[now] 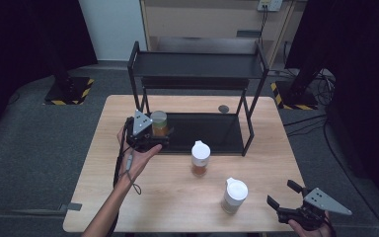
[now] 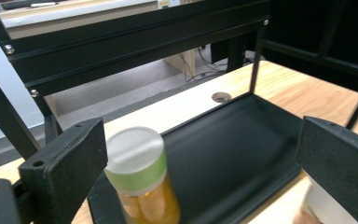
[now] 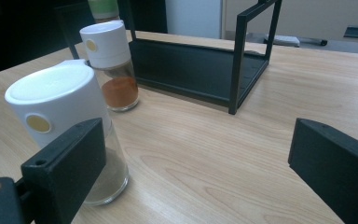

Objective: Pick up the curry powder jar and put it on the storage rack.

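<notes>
Now jar (image 2: 140, 179) between open jaws

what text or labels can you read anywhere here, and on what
None can be read.
The green-lidded jar, the spice shaker with red powder and the pale-powder shaker show no words; each shaker has just a plain yellow dot.
The black-and-yellow hazard stripes on the floor stand bases carry no text.

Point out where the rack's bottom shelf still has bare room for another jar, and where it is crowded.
The bottom shelf is bare from the green-lidded jar at its left end across to the right posts. The left end is crowded: the left tool sits open around that jar. On the table, the two white-capped shakers stand before the rack.
</notes>
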Motion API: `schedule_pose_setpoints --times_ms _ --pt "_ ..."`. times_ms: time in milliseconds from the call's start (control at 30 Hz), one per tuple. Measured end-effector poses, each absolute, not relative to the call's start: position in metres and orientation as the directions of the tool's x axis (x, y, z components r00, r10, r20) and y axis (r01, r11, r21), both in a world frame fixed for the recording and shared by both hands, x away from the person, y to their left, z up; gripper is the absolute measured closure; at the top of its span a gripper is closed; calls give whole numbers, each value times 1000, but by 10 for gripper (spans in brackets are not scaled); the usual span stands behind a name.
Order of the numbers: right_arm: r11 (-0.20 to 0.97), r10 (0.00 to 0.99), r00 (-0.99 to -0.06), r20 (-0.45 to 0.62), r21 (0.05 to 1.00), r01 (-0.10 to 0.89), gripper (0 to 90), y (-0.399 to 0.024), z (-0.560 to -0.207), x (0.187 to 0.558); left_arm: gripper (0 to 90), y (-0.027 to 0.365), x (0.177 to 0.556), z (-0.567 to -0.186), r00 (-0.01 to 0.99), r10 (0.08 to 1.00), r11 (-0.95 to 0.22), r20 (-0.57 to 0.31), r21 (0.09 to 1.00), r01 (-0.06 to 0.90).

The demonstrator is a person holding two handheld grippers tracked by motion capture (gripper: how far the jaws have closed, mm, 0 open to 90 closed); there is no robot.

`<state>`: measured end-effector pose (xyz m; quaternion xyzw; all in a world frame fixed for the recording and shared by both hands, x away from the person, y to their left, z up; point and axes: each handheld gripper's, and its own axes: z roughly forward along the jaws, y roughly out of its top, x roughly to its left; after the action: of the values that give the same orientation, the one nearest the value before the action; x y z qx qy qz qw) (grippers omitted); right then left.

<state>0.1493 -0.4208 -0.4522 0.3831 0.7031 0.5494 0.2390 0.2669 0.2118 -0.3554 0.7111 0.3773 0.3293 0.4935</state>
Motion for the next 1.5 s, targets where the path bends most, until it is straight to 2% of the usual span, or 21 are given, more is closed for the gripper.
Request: schedule_pose_setpoints --times_ms 500,800,1500 --pt "111 802 -593 78 955 275 48 -420 -452 149 12 233 234 -358 523 849 -219 73 950 224" --pt "112 802 -592 77 955 276 48 -420 -452 149 13 246 216 -374 530 847 -201 52 952 229" --pt "115 804 -590 75 954 278 48 -418 -451 149 15 266 177 -407 570 819 -239 68 943 232"
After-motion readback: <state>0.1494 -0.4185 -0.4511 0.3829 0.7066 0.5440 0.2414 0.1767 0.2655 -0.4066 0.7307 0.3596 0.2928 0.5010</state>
